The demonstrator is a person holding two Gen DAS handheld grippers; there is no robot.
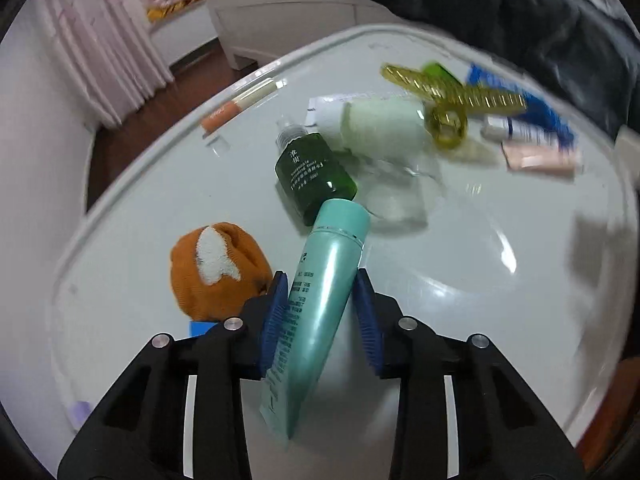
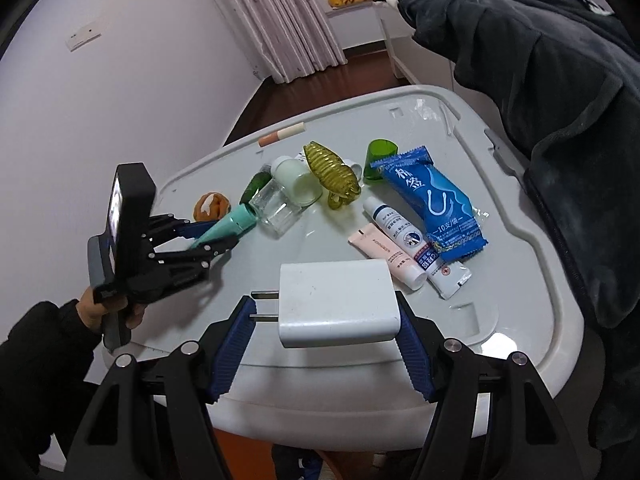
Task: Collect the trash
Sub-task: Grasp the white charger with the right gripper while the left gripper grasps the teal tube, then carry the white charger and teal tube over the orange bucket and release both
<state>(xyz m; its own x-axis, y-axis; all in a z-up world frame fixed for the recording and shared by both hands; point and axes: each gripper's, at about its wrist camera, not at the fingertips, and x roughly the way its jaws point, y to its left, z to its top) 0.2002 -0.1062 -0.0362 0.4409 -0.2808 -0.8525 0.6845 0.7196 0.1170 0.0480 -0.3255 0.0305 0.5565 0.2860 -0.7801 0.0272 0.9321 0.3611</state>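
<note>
Teal plastic tube (image 1: 320,304) lay lengthwise between the left hand-held gripper's (image 1: 322,316) pinching pads, cap pointing ahead; the right hand-held gripper (image 2: 326,342) clasped a white charger (image 2: 338,304).

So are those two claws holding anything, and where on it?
Left gripper clamps the teal tube around its middle. Right gripper holds the white charger by its two ends.

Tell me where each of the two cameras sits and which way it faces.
Left wrist: behind the left gripper, looking down at the grey table; own jaws clamp the teal tube.
Right wrist: behind the right gripper, facing the same table; own jaws grip the white charger; a hand shows.
Shared: the orange sock, the yellow clip.
</note>
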